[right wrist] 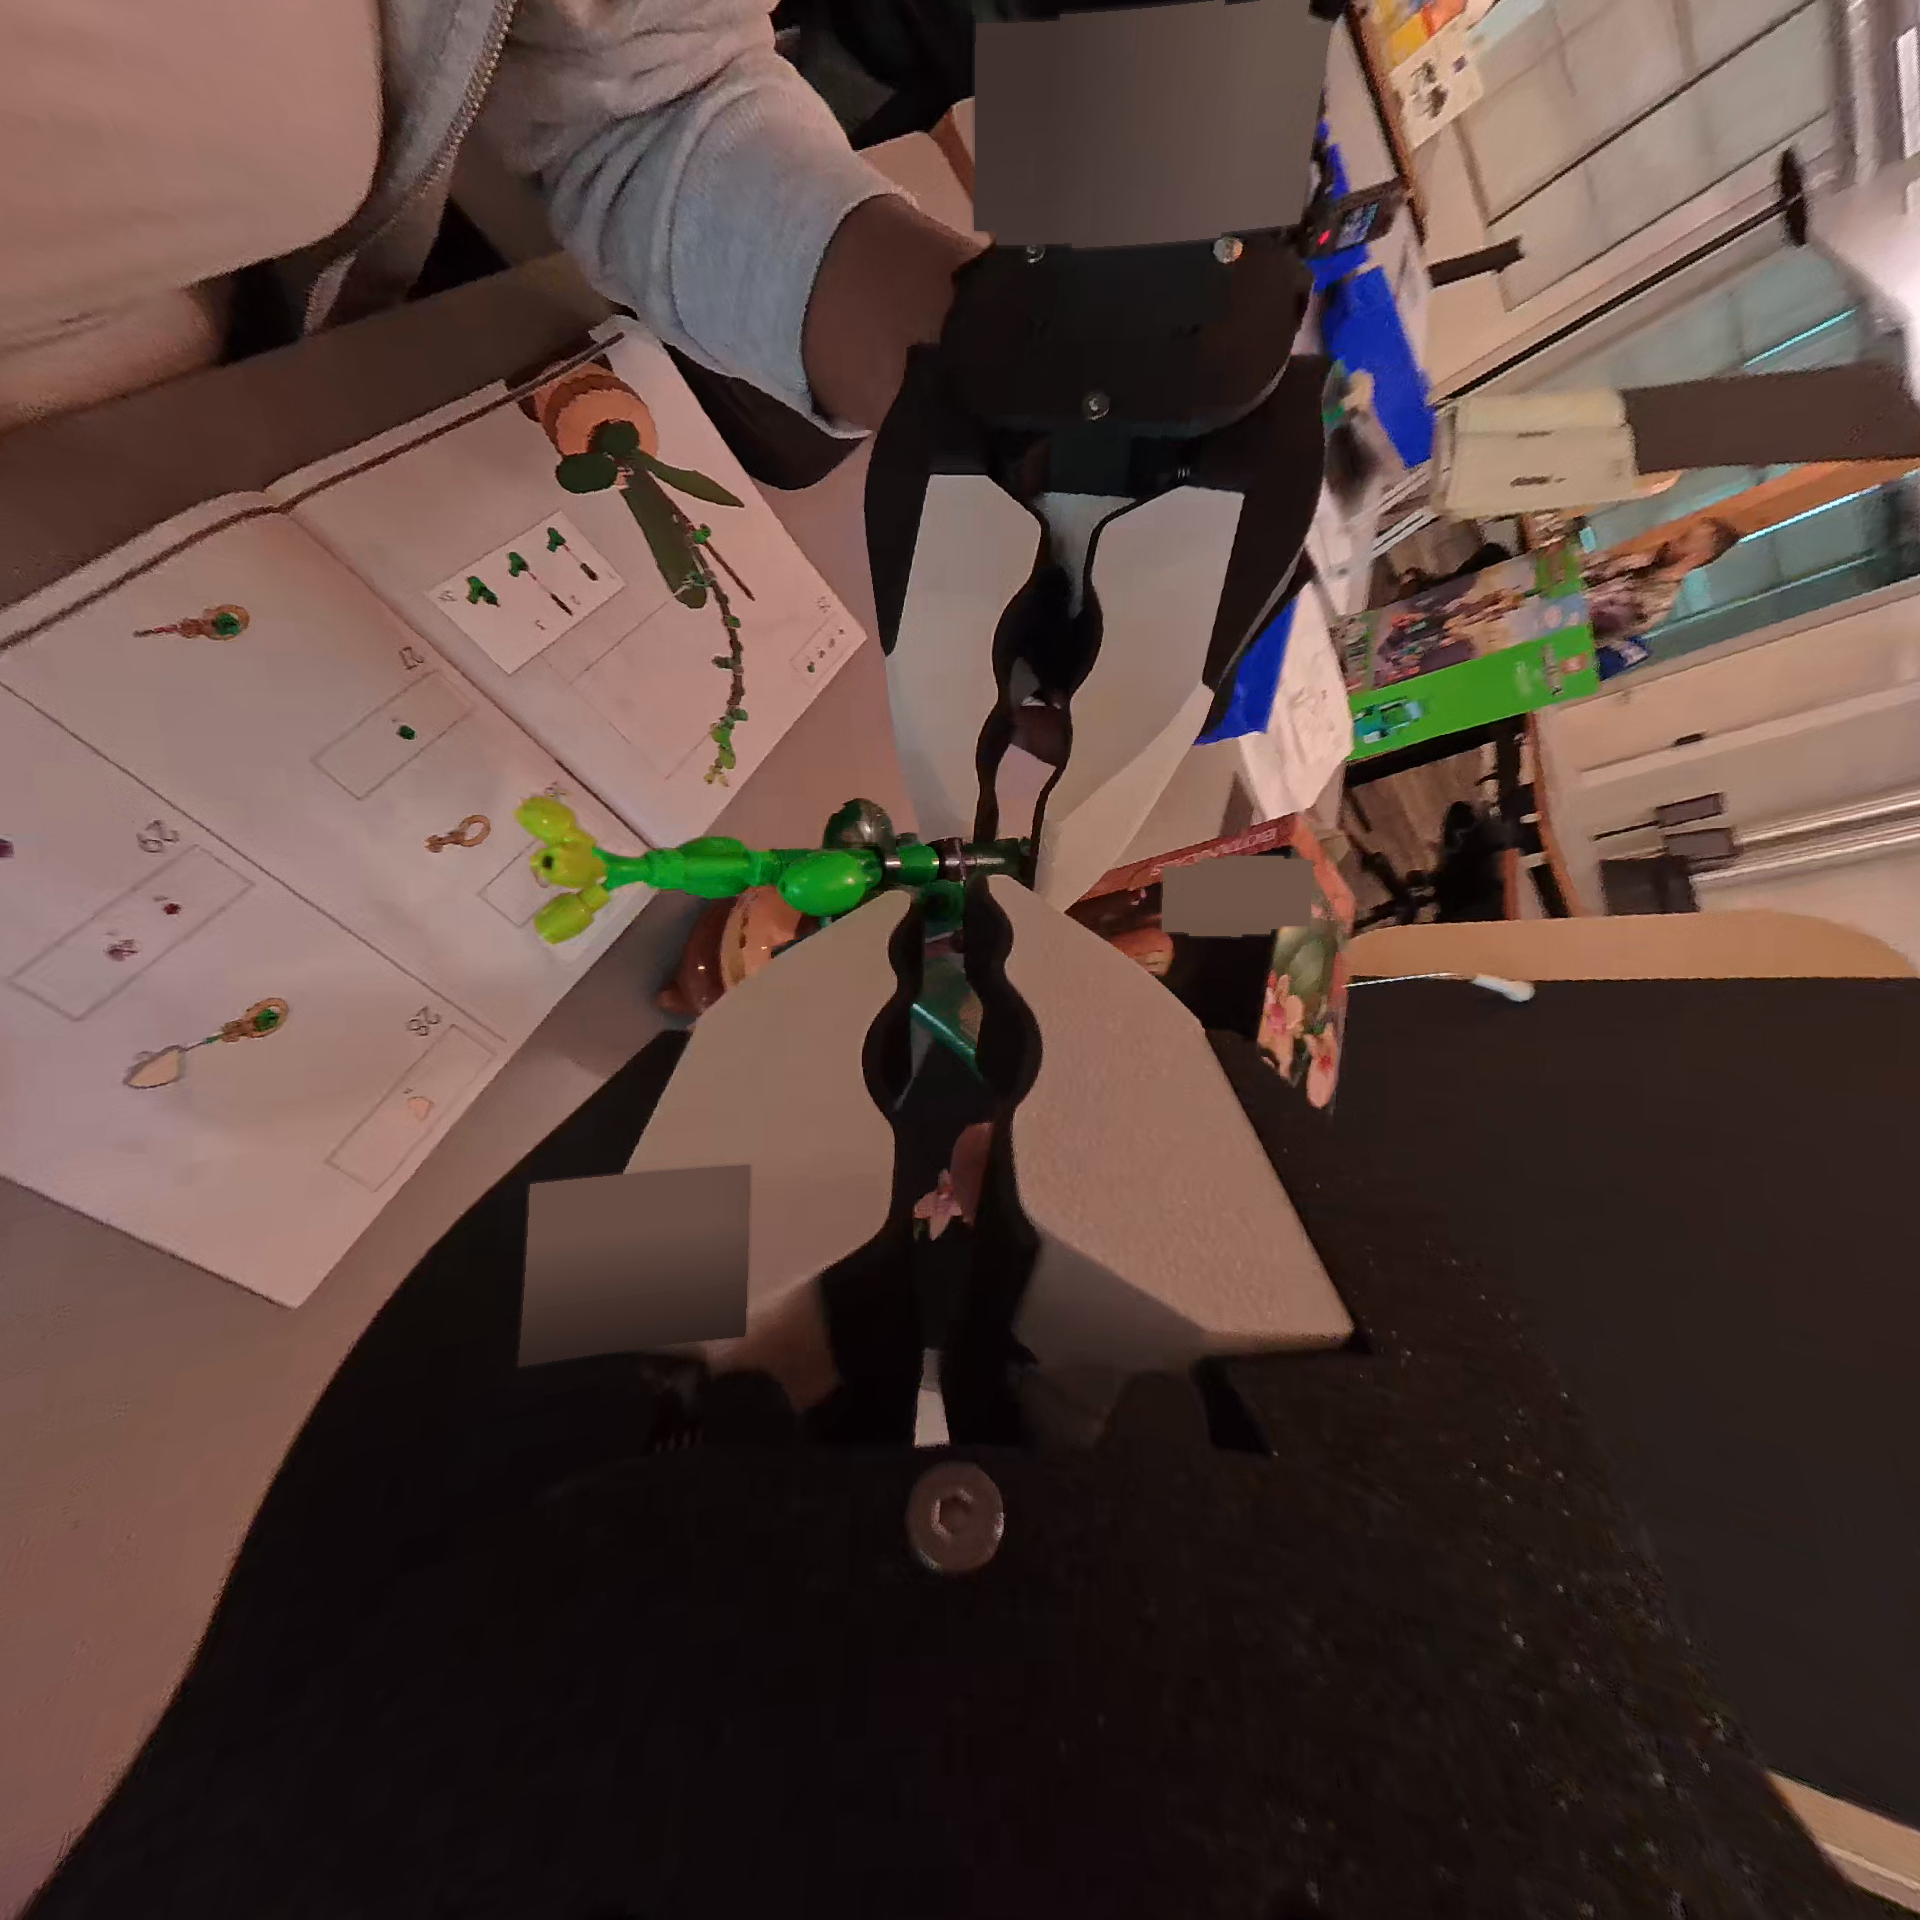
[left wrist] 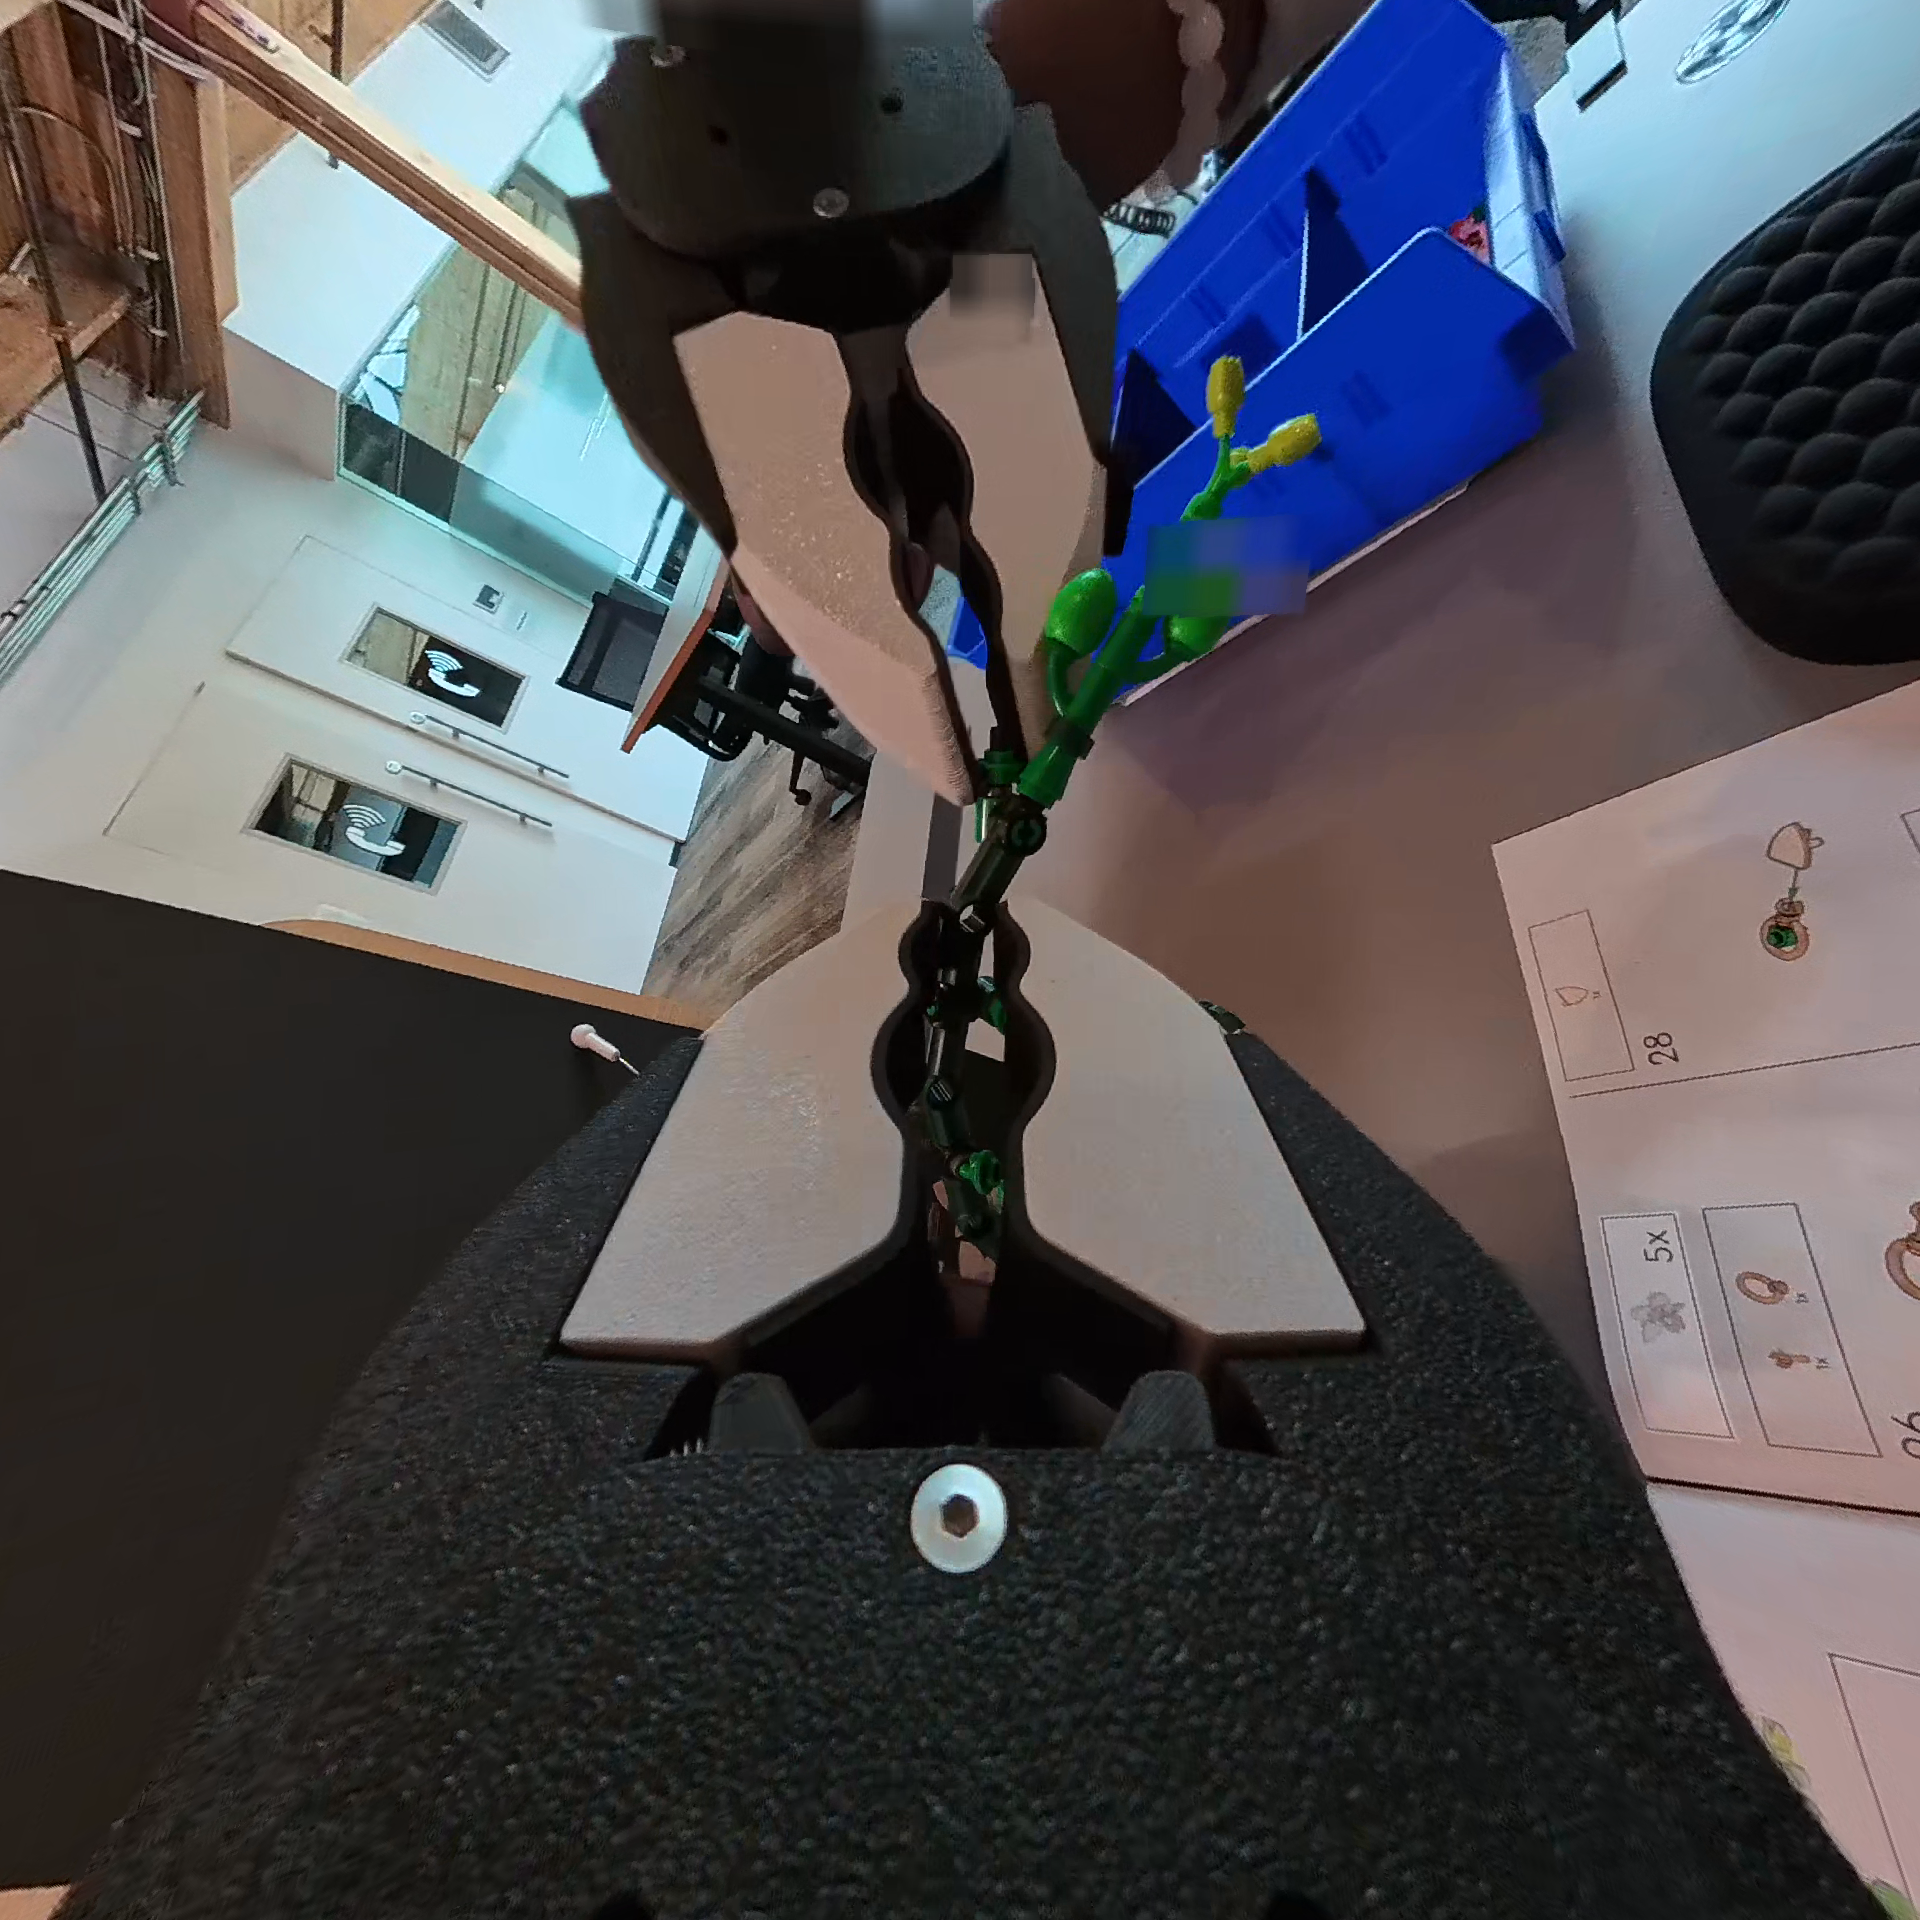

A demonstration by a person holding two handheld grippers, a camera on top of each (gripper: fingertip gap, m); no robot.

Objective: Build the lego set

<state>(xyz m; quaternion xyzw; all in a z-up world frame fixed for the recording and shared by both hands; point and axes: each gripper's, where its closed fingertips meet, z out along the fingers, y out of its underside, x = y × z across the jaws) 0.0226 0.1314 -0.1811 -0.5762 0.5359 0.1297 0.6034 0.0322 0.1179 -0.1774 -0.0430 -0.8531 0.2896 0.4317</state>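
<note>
A LEGO plant stem joins a dark green jointed part [left wrist: 977,894] to a bright green part [left wrist: 1091,675] with green buds and yellow tips [left wrist: 1283,442]. My left gripper [left wrist: 961,914] is shut on the dark stem, which runs lengthwise between its fingers. My right gripper [left wrist: 987,779] comes from above and is shut on the joint between the two parts. In the right wrist view the bright stem [right wrist: 717,868] sticks out to the left with lime buds [right wrist: 561,868]. There my right gripper [right wrist: 940,904] and left gripper [right wrist: 1013,852] meet tip to tip on it.
An open instruction booklet [right wrist: 312,831] lies on the table and also shows in the left wrist view [left wrist: 1745,1091]. Blue bins [left wrist: 1351,343] and a black padded object [left wrist: 1808,395] stand behind. A brown LEGO pot [right wrist: 717,956] and a flower-printed box [right wrist: 1299,997] lie near the grippers. The tips of both grippers are at nearly the same place.
</note>
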